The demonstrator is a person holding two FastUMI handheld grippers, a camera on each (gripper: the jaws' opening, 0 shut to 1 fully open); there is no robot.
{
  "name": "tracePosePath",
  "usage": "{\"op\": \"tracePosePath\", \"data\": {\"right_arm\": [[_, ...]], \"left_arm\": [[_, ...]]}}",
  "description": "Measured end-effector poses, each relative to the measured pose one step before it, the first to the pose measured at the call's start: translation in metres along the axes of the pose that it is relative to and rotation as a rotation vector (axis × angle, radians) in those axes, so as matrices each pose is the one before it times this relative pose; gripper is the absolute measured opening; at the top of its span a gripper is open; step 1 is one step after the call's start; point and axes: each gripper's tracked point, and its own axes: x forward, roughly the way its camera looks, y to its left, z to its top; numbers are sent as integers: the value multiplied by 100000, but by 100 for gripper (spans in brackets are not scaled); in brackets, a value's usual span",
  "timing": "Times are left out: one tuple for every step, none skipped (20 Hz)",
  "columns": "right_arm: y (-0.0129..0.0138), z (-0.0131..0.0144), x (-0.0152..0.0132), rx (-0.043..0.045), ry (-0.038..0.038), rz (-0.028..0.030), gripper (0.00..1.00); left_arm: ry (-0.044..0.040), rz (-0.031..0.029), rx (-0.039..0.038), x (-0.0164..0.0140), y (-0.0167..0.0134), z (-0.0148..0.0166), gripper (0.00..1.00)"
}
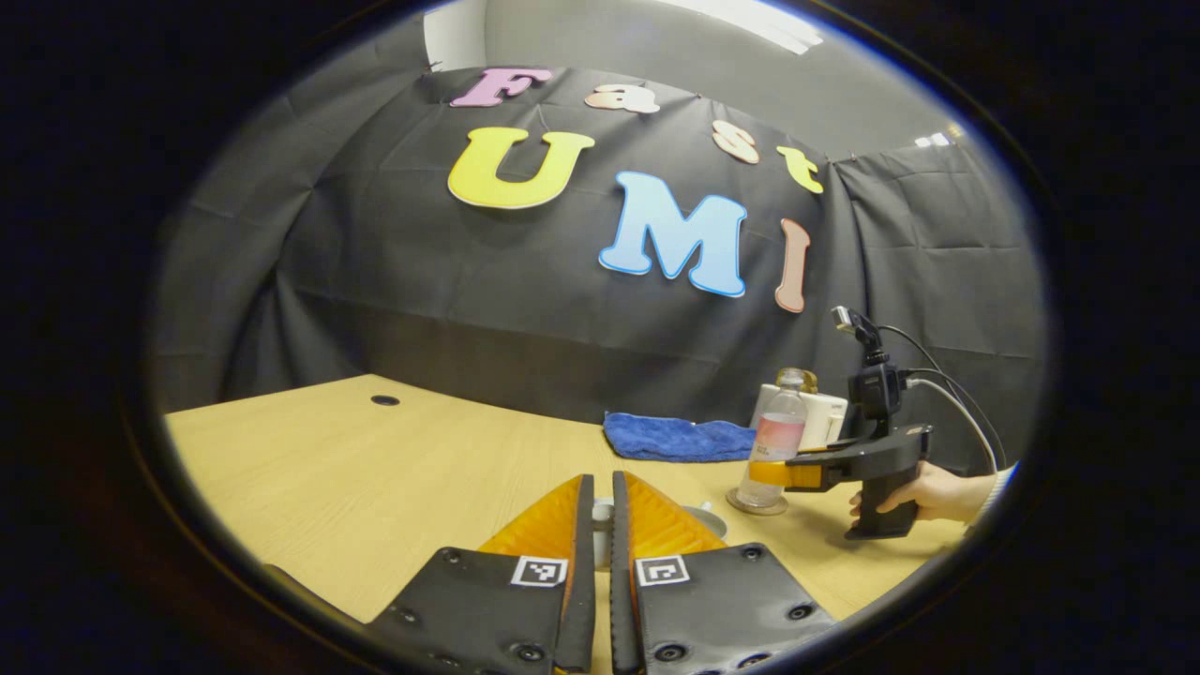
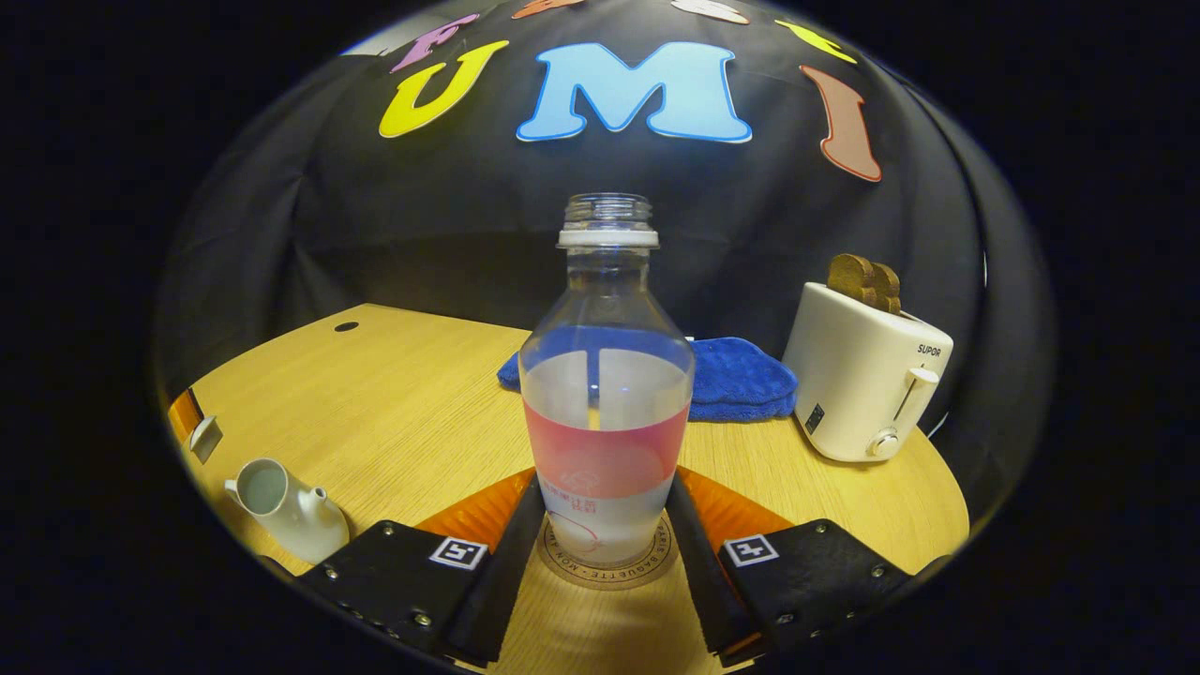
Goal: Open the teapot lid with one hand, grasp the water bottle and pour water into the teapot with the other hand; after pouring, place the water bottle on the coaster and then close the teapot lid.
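Between the right gripper (image 2: pixel 602 525) fingers, the water bottle (image 2: pixel 605 412) stands on the coaster (image 2: pixel 562 567).

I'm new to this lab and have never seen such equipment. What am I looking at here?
There is no robot. A person holds a two-finger gripper in each hand, and each carries a camera looking along its own fingers.

Left gripper view: the left gripper is nearly closed on a small white piece, probably the teapot's lid.

Right gripper view: the right gripper has its fingers on either side of an uncapped water bottle standing on a coaster; pressing or not, I cannot tell.

The table also holds the open teapot, a blue cloth and a toaster.
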Motion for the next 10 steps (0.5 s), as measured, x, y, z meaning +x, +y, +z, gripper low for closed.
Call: {"op": "tracePosePath", "data": {"right_arm": [[-155,-217,6,442,836,-395,77],[-92,-7,41,468,505,127,78],[64,-229,-43,763,732,328,79],[257,-237,-70,1254,725,1221,80],[132,27,-121,883,310,235,84],[-83,221,-208,300,-425,-393,88],[-178,99,-235,-230,-943,-1327,90],[-227,266,-282,-206,-1739,-1530,92],[-291,314,-383,98,-1749,-1901,92],[-255,192,-456,448,-2241,-1711,93]], "left_arm": [[65,-87,-28,36,-5,-30,13],[85,-147,8,38,-87,-22,13],[63,-140,63,-24,-102,-48,13],[99,-123,9,-10,3,53,13],[110,-158,-24,153,-31,-71,13],[96,-154,-2,-46,-57,7,13],[124,-122,13,24,-3,-77,13],[209,-6,132,2,-69,-33,13],[174,11,269,-42,-71,-147,14],[-311,203,370,-16,55,84,13]]}}
